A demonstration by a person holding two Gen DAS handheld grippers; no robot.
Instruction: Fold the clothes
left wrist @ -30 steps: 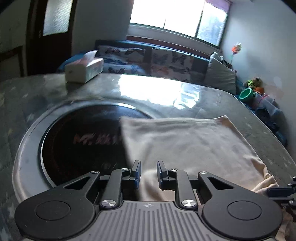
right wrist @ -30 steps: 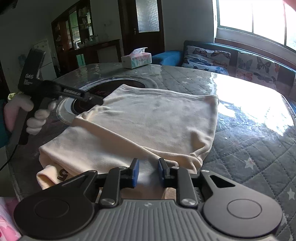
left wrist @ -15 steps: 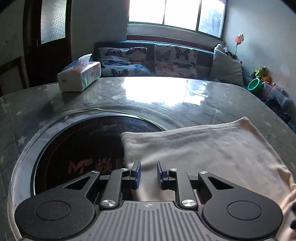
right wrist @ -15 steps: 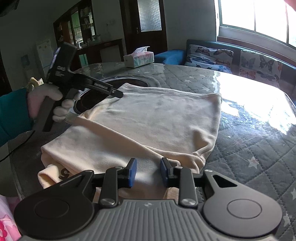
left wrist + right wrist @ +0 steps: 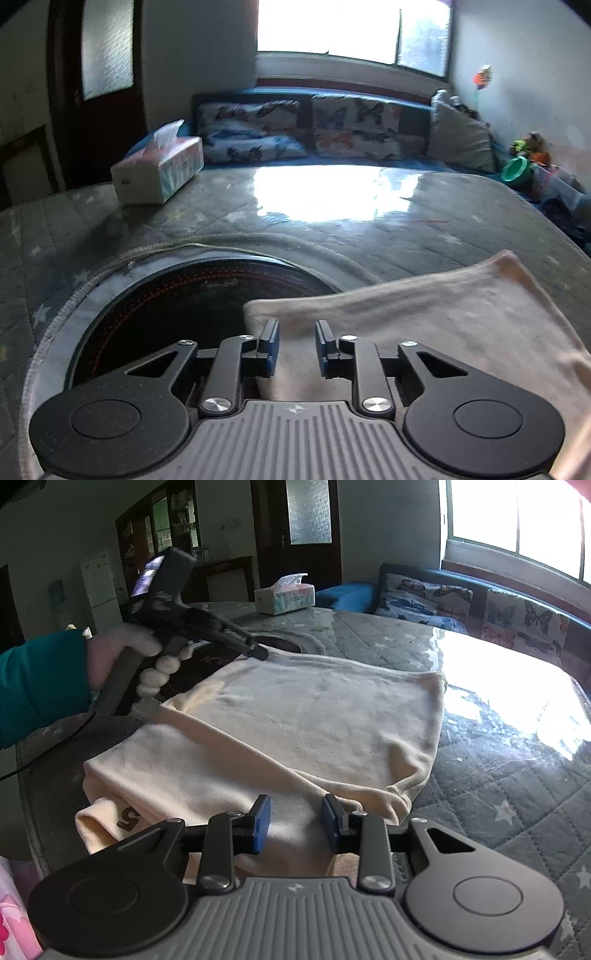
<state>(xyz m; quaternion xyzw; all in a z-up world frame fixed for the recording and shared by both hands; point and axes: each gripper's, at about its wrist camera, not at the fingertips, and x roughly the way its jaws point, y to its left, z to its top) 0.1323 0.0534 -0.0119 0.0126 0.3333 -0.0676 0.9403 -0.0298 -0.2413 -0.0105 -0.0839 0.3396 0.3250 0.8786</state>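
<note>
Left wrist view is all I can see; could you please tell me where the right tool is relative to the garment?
Observer: The right tool is open at the near folded edge of the cream garment, on the side opposite your corner.
Operator: Thank you. Is any print showing on the fabric?
Observer: Yes, a dark "5" shows on the layer that sticks out at the near left corner.
</note>
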